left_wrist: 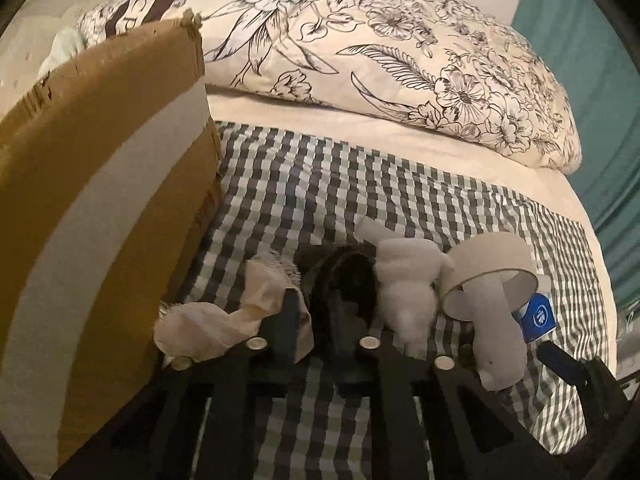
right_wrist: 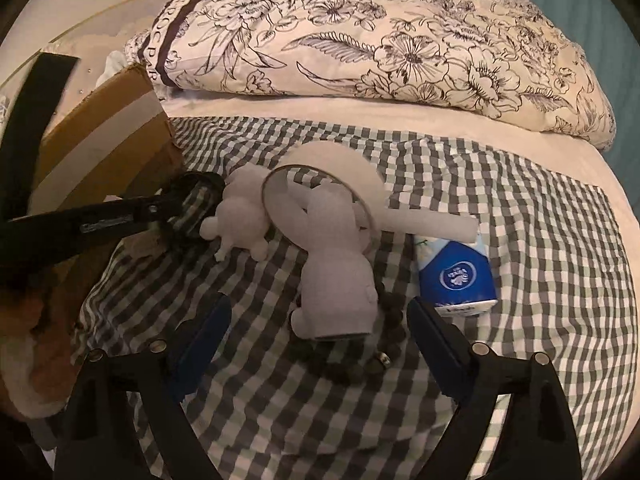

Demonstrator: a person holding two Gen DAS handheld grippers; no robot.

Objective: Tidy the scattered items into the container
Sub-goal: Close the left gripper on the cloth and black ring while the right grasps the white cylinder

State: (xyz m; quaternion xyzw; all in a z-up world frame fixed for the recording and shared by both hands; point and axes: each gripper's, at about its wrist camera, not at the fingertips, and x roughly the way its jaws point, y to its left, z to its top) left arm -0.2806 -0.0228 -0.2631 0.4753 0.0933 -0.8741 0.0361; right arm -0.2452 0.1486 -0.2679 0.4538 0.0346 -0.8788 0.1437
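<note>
My left gripper (left_wrist: 320,316) is shut on a black oval loop (left_wrist: 340,276) that lies on the checked cloth (left_wrist: 320,200). A crumpled pale tissue (left_wrist: 224,320) sits just left of its fingers. The cardboard box (left_wrist: 100,200) stands at the left, close by. My right gripper (right_wrist: 318,304) is open, its blue pads on either side of a white rabbit-like figurine (right_wrist: 336,280) without touching it. A string of dark beads (right_wrist: 392,312) lies under that figurine. Behind it are a tape roll (right_wrist: 320,172), a second white figurine (right_wrist: 240,216), a white foam stick (right_wrist: 432,222) and a blue tissue pack (right_wrist: 456,276).
A flowered duvet (right_wrist: 400,40) is bunched along the far side of the bed. The cream sheet (right_wrist: 580,184) shows beyond the checked cloth (right_wrist: 520,240). A teal curtain (left_wrist: 592,80) hangs at the right. The left gripper's arm (right_wrist: 100,224) crosses the right wrist view at left.
</note>
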